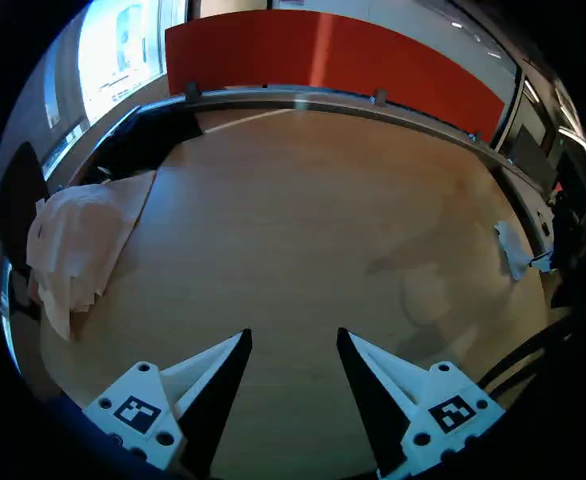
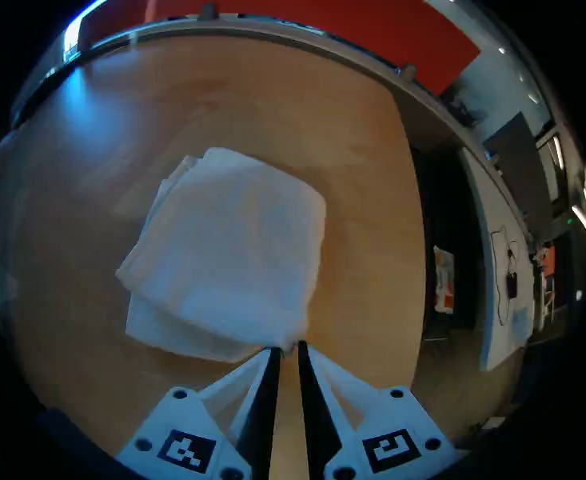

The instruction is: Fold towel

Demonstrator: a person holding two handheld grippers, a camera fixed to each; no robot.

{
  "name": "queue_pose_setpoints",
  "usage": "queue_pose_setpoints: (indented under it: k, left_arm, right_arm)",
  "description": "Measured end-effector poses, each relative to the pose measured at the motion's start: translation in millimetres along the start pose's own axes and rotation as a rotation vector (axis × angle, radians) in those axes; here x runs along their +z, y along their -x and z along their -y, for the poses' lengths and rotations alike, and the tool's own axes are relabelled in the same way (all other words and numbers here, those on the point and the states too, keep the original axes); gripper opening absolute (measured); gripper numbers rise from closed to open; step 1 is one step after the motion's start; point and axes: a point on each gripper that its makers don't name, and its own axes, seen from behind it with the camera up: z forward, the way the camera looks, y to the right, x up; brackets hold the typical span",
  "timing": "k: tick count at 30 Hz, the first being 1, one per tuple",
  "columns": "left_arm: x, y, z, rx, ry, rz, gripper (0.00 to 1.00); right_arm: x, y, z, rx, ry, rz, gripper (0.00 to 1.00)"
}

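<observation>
While the left gripper (image 1: 293, 336) hangs spread, the right gripper (image 2: 289, 350) sits nearly clenched against the towel (image 2: 229, 248) at six o'clock, grasp unclear; a snagged corner could undo the fold.

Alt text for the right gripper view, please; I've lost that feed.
A white folded cloth towel lies on a light wooden table, with the fingers of the right gripper almost closed at its near corner; whether they pinch the cloth is unclear. A red panel stands behind the table's far edge.
</observation>
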Motion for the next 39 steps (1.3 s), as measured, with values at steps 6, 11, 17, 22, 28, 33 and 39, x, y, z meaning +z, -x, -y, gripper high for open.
queue_pose_setpoints:
  k: [6,11,17,22,28,33,39]
  left_arm:
    - [1.3,-1,-2.4,0.000,0.005,-0.001,0.78]
    - [2.0,-1,-4.1,-0.001,0.010,-0.001,0.78]
    - [2.8,-3,-6.0,0.003,0.014,-0.003,0.78]
    - [2.3,-3,-6.1,0.001,0.016,-0.004,0.78]
    - [0.8,-3,-3.8,-0.002,0.014,-0.007,0.78]
    - [-0.2,-2,-1.1,-0.009,0.010,-0.009,0.78]
    - [-1.1,0,2.0,-0.018,0.005,-0.010,0.78]
  right_arm:
    - [-3.8,3,-1,-0.002,0.002,-0.004,0.56]
    - [-8.1,3,2,-0.008,-0.005,-0.019,0.65]
    - [-12.4,-5,12,-0.009,-0.024,-0.051,0.67]
    - [-16.0,-15,28,-0.018,-0.053,-0.087,0.67]
    - [-17.0,-30,55,-0.037,-0.095,-0.125,0.67]
    - [-16.6,-42,81,-0.057,-0.139,-0.150,0.67]
    - [-14.8,-53,108,-0.079,-0.183,-0.167,0.67]
